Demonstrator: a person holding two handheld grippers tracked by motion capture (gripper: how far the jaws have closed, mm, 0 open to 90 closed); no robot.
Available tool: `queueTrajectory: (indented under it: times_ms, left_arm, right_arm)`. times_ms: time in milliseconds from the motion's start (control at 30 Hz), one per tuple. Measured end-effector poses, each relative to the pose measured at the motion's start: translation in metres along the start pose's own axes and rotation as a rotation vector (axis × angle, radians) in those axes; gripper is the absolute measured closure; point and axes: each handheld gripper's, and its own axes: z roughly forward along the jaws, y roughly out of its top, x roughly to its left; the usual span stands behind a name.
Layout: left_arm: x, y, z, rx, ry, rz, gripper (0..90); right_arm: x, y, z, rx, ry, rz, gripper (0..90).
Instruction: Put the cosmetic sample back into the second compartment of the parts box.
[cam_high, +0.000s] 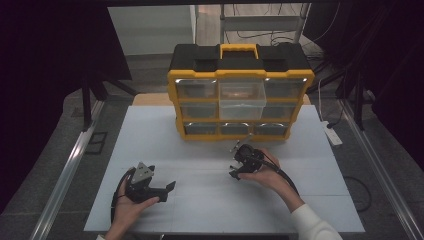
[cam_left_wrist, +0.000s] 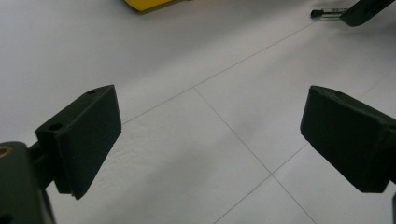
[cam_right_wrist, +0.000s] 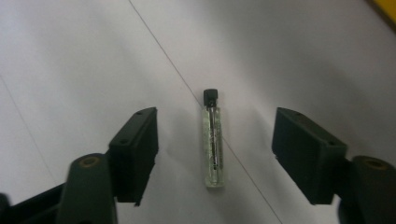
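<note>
High view: a white, matte worktop carries a yellow-and-black plastic organiser with clear drawers at 12 o'clock. The left gripper is held at 7 o'clock, with a grey three-cornered plate on top. The right gripper sits near the centre, just below the organiser, held by a hand in a white sleeve.

Left gripper view: its two blunt black fingers stand wide apart over bare worktop scored by thin seams. A yellow corner of the organiser shows at 12 o'clock. At 1 o'clock a small vial lies beside a dark finger of the other gripper.

Right gripper view: the fingers are spread wide, clamped on nothing. Between them, touching neither, the slim clear glass vial lies flat on the worktop. Its long axis runs 12 to 6 o'clock, with the black cap pointing to 12, away from the gripper.
</note>
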Motion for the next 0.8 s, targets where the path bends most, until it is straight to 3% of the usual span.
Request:
queueTrajectory:
  times_ms: [100,167,500,800]
  left_arm:
    - [-0.0003,0.0005,-0.0001,-0.001,-0.004,0.004,5.7]
    - [-0.0001,0.0003,0.0001,0.0,-0.004,0.004,5.7]
    - [-0.0018,0.0001,0.0013,0.007,0.003,0.005,5.6]
    - [-0.0003,-0.0009,-0.0003,0.002,0.0,0.005,5.7]
  right_arm:
    - [0.0012,0.0,0.003,0.027,-0.003,-0.016,44.3]
    - [0.0018,-0.0002,0.0039,0.029,0.0,-0.024,45.2]
    - [0.0054,0.0006,0.0011,0.041,0.024,-0.065,79.4]
    - [0.0053,0.0004,0.001,0.036,0.039,-0.078,81.4]
